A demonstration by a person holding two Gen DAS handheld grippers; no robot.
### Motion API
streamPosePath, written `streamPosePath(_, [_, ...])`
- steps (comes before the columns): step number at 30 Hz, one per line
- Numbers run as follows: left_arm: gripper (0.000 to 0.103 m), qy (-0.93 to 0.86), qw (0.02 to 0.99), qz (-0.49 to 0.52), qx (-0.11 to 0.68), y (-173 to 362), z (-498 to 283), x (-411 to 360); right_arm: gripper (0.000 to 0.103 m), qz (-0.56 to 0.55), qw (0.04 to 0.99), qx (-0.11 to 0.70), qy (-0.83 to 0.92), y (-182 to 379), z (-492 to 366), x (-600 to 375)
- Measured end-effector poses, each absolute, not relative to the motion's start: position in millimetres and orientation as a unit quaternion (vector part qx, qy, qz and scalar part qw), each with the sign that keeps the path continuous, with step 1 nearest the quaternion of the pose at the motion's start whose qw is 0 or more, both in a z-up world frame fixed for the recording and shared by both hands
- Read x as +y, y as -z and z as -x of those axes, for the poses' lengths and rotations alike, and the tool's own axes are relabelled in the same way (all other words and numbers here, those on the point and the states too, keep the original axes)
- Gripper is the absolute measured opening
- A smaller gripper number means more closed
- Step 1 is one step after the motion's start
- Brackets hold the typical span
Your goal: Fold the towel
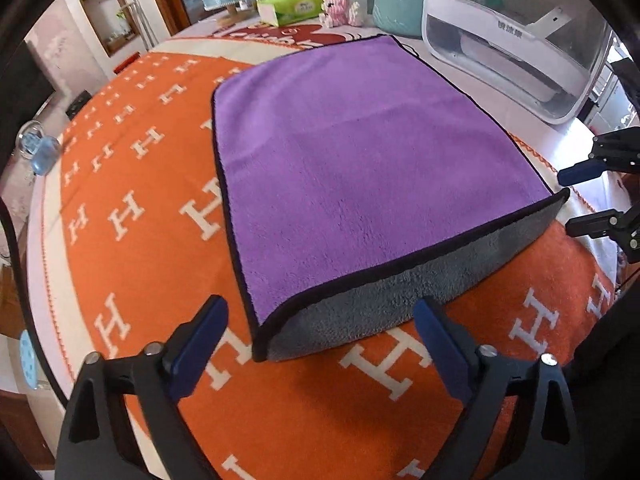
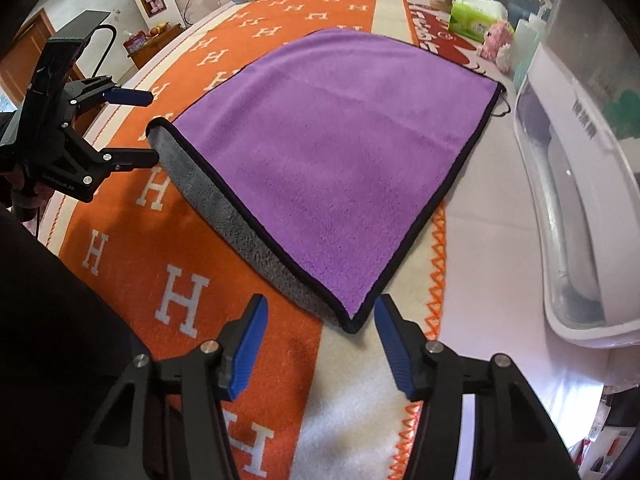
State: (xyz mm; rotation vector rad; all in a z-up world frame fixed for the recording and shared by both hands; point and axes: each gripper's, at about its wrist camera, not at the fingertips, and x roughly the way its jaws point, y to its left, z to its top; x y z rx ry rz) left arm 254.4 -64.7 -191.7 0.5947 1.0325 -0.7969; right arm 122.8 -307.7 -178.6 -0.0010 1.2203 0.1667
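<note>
A purple towel (image 1: pixel 352 168) with black trim and a grey underside lies folded flat on the orange blanket (image 1: pixel 132 264); its grey fold edge faces me. It also shows in the right wrist view (image 2: pixel 336 152). My left gripper (image 1: pixel 320 320) is open and empty, its jaws on either side of the towel's near left corner, just short of it. My right gripper (image 2: pixel 322 322) is open and empty, its jaws on either side of the near right corner. Each gripper also shows in the other's view, the right (image 1: pixel 576 196) and the left (image 2: pixel 154 128), both open beside the fold edge.
A clear plastic box (image 1: pixel 516 36) stands to the right of the towel, also in the right wrist view (image 2: pixel 580 184). A green tissue pack (image 1: pixel 288 8), a pink toy (image 1: pixel 340 6) and a teal container (image 1: pixel 400 4) stand at the far side. A glass jar (image 1: pixel 38 148) stands at the left.
</note>
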Motion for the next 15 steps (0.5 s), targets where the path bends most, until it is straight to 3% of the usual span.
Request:
streamPosePath(11, [0.061, 0.376, 0.735, -0.261, 0.500, 206, -263, -61, 0.039, -0.005, 0.811, 0.580, -0.075, 183, -126, -307])
streamPosePath(15, [0.044, 0.375, 0.735, -0.259, 0.503, 207, -266, -59, 0.033, -0.002, 0.813, 0.578, -0.072, 183, -127, -307])
